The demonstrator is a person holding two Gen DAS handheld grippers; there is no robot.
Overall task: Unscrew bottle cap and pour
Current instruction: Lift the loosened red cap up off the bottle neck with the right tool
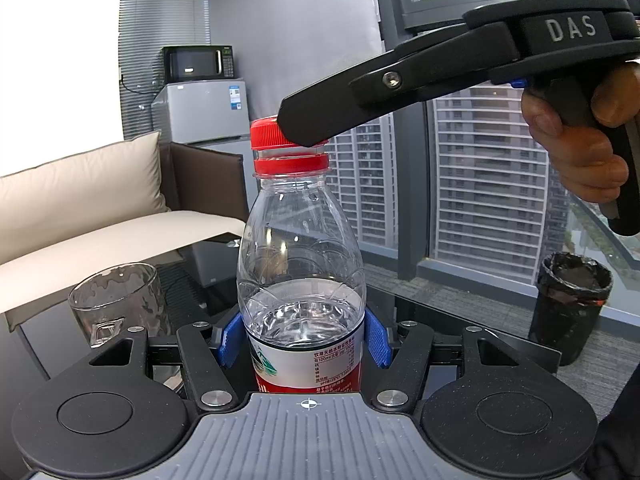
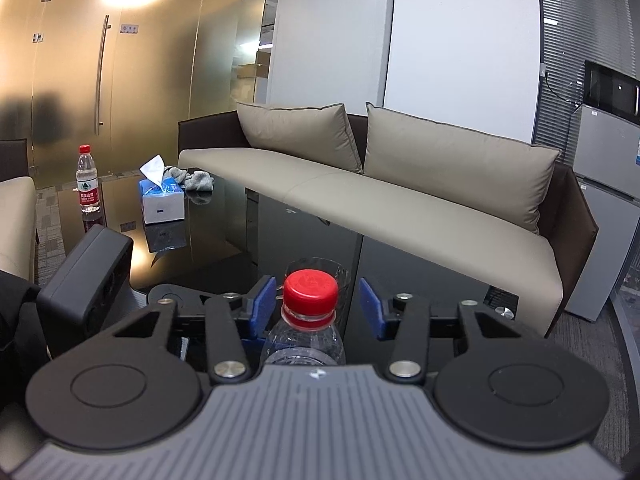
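Note:
A clear plastic water bottle (image 1: 301,264) with a red label stands upright, partly filled. My left gripper (image 1: 304,340) is shut on its body, blue pads pressed to both sides. Its red cap (image 1: 269,133) sits on the neck. In the right wrist view the cap (image 2: 310,292) lies between the blue pads (image 2: 265,300) of my right gripper (image 2: 318,306), which is open, with a gap on each side. In the left wrist view the right gripper's finger (image 1: 316,120) reaches the cap from the right. An empty glass (image 1: 116,300) stands on the table, left of the bottle.
The glossy black table (image 2: 224,248) also carries a second bottle (image 2: 87,180), a tissue box (image 2: 162,196) and a grey cloth (image 2: 192,180) at its far end. A beige sofa (image 2: 400,200) runs behind it. A black bin (image 1: 568,308) stands on the floor at the right.

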